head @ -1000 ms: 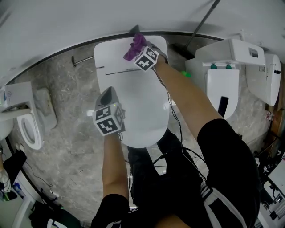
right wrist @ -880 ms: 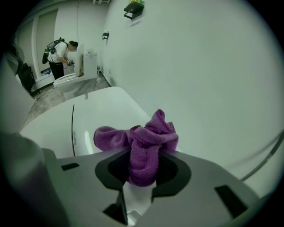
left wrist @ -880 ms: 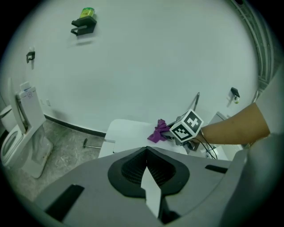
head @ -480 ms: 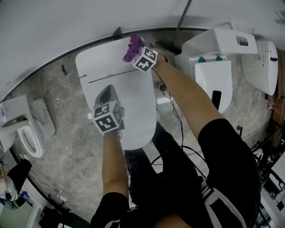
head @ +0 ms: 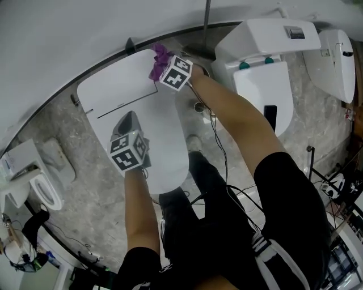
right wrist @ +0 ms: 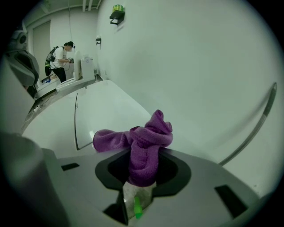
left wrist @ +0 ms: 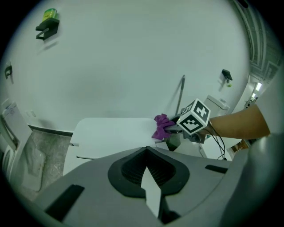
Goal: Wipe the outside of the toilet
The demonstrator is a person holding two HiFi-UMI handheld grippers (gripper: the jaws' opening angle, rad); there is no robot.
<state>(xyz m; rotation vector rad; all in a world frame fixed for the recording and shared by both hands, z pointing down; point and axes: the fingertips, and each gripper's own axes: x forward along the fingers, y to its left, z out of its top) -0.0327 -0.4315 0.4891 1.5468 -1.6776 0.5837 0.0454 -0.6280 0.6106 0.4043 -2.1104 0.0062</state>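
Observation:
A white toilet [head: 122, 99] with its lid down fills the middle of the head view. My right gripper [head: 161, 68] is shut on a bunched purple cloth [head: 157, 60] at the tank top's far right corner, close to the wall. In the right gripper view the cloth [right wrist: 145, 144] sticks up out of the right gripper [right wrist: 140, 179], over the tank top [right wrist: 100, 108]. My left gripper [head: 126, 121] hovers above the closed lid with its jaws together and nothing in them. The left gripper view looks past the left gripper [left wrist: 149, 188] at the tank [left wrist: 111, 133] and the cloth [left wrist: 160, 126].
A second white toilet [head: 262, 62] stands just right of this one, a third [head: 338, 51] farther right, a small one [head: 48, 181] at the left. A pole [head: 206, 17] leans on the wall. Cables [head: 224, 170] trail on the stone floor. A person [right wrist: 60, 57] stands far off.
The right gripper has slid the purple cloth along the tank's back edge toward its right corner. The left gripper has shifted with it over the lid. The head view has swung to the right.

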